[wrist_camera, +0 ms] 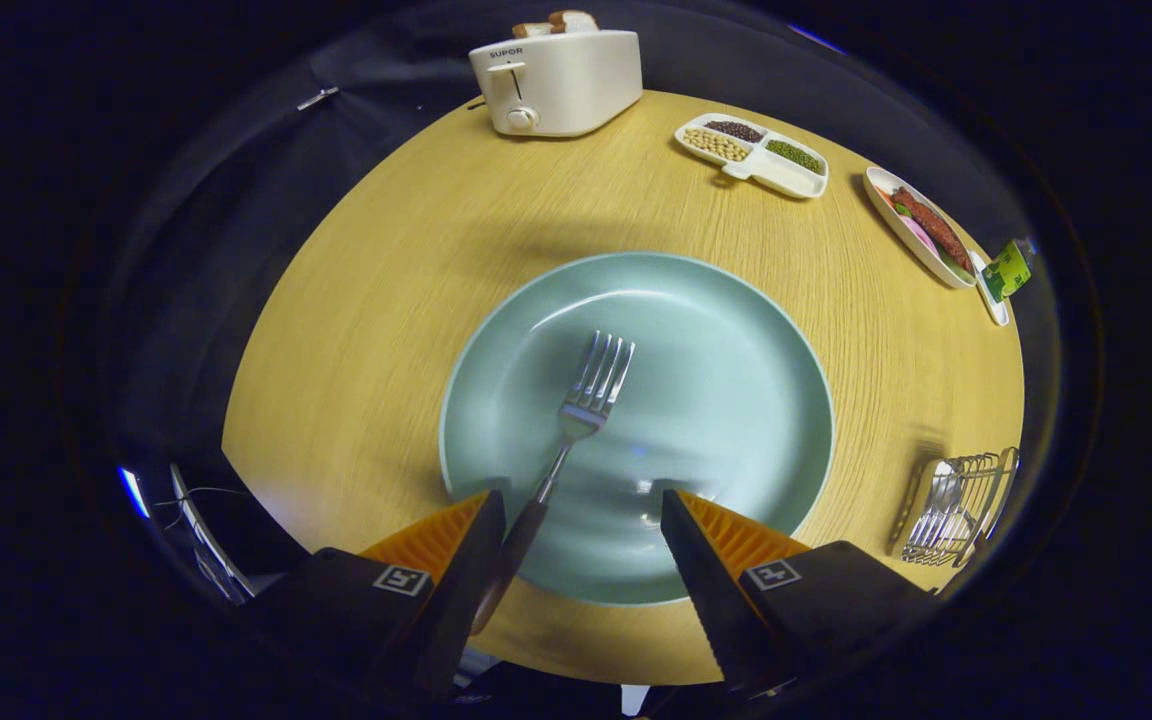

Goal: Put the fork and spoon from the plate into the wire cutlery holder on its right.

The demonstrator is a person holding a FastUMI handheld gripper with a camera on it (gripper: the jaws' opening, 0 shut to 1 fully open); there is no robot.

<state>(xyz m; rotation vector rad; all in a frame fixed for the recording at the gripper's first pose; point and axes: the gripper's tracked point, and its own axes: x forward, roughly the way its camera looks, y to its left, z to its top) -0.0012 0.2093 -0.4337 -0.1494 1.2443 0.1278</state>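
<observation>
Fingers spread wide, gripping nothing; gripper (583,505) hangs low over the near rim of the pale green plate (726,400).

Fork (586,400) lies on the plate, tines pointing away toward the toaster (558,80), dark handle running back over the near rim and passing just inside the left finger, close against it or touching (cannot tell which). The right finger stands well apart from the handle.

No spoon seen on the plate. The wire cutlery holder (956,505) sits on the bench (386,300) right of the plate, near the bench edge; a rounded metal shape inside it may be the spoon bowl, too small to be sure. Judgement: the fork is the piece left to move.

How to do it well:
- Shift the gripper left so the handle sits midway between the fingers before closing; as it stands, the left finger would likely shove the fork sideways.
- Take the handle where it thickens, not the thin neck, for less swivel.
- Close fully, lift clear of the rim, then carry right.
- Tilt the fork upright and enter the holder from above; the wires look closely spaced, so tines could snag.

Other dishes of food at the far side are out of the path.
</observation>
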